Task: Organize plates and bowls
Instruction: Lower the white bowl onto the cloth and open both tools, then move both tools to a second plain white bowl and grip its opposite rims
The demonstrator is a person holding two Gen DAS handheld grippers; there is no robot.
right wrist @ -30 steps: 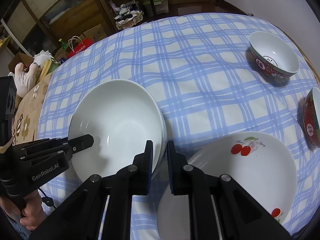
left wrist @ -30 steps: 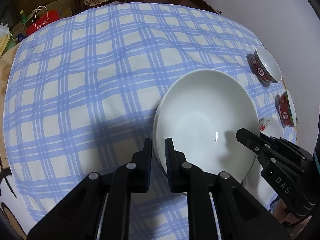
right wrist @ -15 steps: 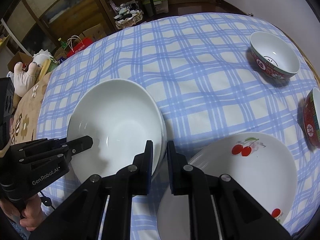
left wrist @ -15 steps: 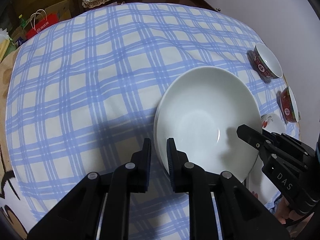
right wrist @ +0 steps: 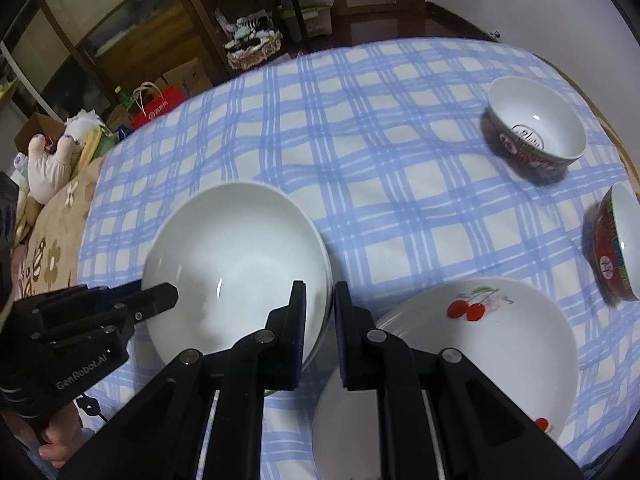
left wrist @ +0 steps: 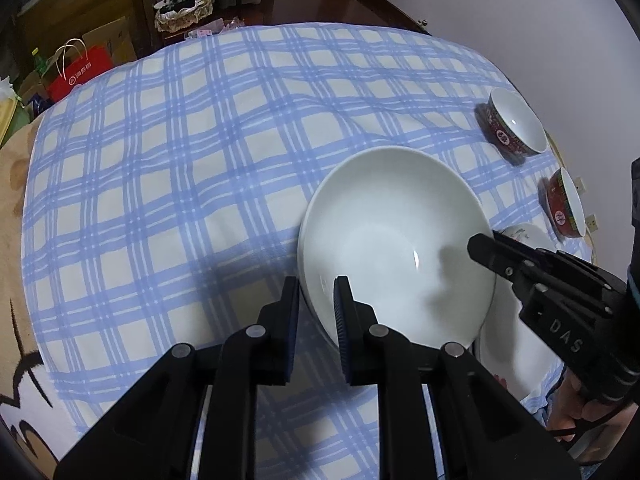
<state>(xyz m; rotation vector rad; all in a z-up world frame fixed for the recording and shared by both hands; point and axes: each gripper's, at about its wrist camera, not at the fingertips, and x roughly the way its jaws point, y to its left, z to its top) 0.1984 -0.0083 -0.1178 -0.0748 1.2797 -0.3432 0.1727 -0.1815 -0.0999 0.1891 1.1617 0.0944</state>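
A deep white plate (left wrist: 392, 232) sits nested on a second white plate on the blue checked tablecloth (left wrist: 180, 160). My left gripper (left wrist: 316, 308) is shut on its near left rim, one finger inside and one outside. My right gripper (right wrist: 321, 312) is shut on the opposite rim of the same white plate (right wrist: 236, 248). Each view also shows the other gripper's tip at the far rim, the right gripper (left wrist: 480, 246) and the left gripper (right wrist: 160, 298). A white plate with cherries (right wrist: 460, 360) lies just right of the right gripper.
Two red-sided bowls stand near the table's right edge, one (right wrist: 536, 128) farther back and one (right wrist: 616, 240) nearer. A wall runs behind them. Past the far edge are shelves, a basket and a red bag (left wrist: 76, 72). A person's hand (left wrist: 576, 420) holds the right gripper's handle.
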